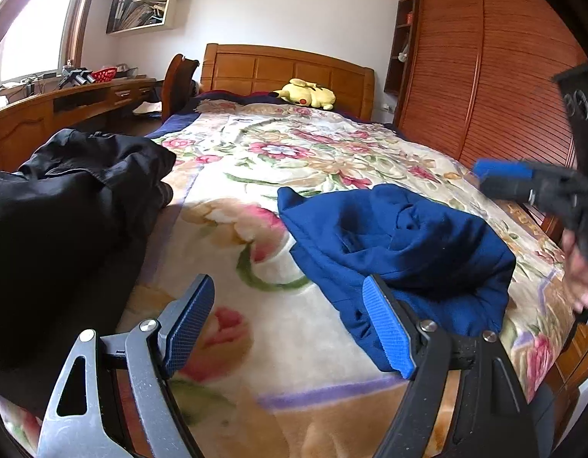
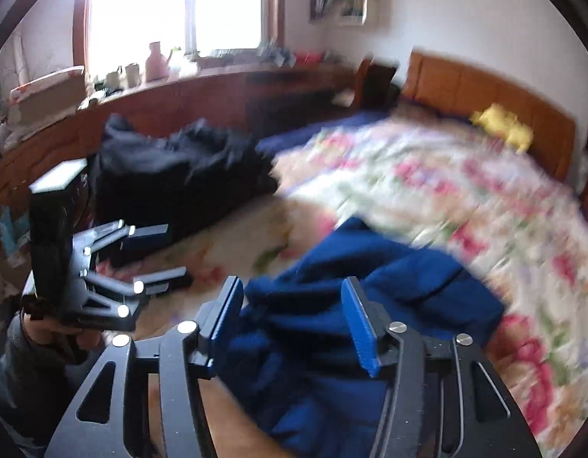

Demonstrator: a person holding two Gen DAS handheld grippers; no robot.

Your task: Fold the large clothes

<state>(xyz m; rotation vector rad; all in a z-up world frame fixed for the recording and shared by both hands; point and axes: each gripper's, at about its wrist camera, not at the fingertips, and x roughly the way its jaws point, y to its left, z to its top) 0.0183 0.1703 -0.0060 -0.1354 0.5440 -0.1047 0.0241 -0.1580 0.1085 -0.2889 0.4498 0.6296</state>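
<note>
A crumpled dark blue garment (image 1: 400,244) lies on the floral blanket (image 1: 263,160) near the foot of the bed. My left gripper (image 1: 286,290) stands open over the blanket just left of it, with only blanket between the fingers; its right pad overlaps the garment's near edge. In the right wrist view, the blue garment (image 2: 370,290) is bunched between the jaws of my right gripper (image 2: 292,290), which stand apart with the cloth loose between them. The right gripper (image 1: 522,179) also shows at the left view's right edge, and the left gripper (image 2: 171,255) at the right view's left.
A heap of black clothing (image 1: 76,198) sits on the bed's left side. A yellow plush toy (image 1: 305,93) lies by the wooden headboard (image 1: 286,68). A louvred wardrobe (image 1: 484,76) flanks the right, a wooden desk (image 1: 45,110) and chair (image 1: 177,80) the left.
</note>
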